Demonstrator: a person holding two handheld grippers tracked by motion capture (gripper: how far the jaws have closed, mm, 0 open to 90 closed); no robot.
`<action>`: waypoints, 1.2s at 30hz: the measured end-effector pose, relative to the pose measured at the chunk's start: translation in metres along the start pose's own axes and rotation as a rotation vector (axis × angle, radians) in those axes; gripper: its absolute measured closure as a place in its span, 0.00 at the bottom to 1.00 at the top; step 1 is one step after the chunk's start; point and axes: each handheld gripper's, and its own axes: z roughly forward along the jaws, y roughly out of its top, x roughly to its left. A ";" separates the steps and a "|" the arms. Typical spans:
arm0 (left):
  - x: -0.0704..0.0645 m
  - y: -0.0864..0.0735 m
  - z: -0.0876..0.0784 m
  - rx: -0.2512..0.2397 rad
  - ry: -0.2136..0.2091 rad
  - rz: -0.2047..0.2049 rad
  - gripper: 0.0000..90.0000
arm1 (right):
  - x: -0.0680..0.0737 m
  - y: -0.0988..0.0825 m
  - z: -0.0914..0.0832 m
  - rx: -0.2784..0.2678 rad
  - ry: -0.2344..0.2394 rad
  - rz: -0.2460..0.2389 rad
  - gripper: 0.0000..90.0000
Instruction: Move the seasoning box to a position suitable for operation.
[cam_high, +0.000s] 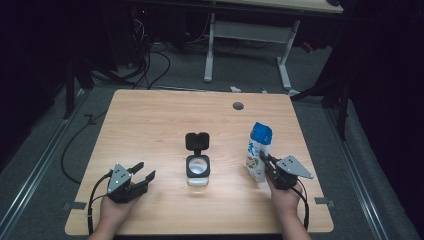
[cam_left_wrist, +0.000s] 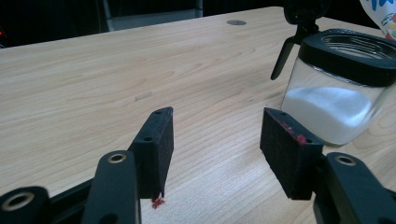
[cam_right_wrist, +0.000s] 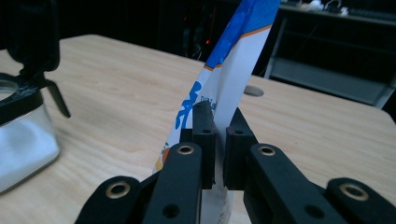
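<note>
High view: we see a blue-and-white pouch (cam_high: 259, 152) standing upright near the right edge of the wooden table (cam_high: 150, 125), its top blue and its lower white face printed with small coloured pictures. The right tool (cam_high: 267, 167) is clamped on the pouch's near edge; in the right gripper view its two jaws press the thin white edge of the pouch (cam_right_wrist: 224, 93) between them. To the pouch's left, apart from it, stands a clear glass jar (cam_high: 198, 170) with a black collar and a hinged black lid (cam_high: 197, 140) thrown back. The left gripper view shows the jar (cam_left_wrist: 336, 98) partly filled with white powder. The left tool (cam_high: 142, 172) rests low over the table left of the jar, jaws parted with nothing between them. A small round grommet (cam_high: 238, 106) sits in the table's far side. Bare wood separates jar and pouch.
</note>
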 end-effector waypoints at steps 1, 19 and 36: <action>0.001 0.000 -0.001 0.000 0.004 -0.002 0.50 | 0.000 -0.002 0.001 -0.017 -0.002 0.001 0.96; 0.003 -0.001 -0.004 0.000 0.014 -0.019 0.50 | -0.002 -0.018 0.009 -0.108 -0.024 -0.045 0.93; 0.002 -0.002 -0.003 0.004 0.011 -0.023 0.50 | 0.001 -0.022 -0.002 -0.081 -0.020 -0.012 0.86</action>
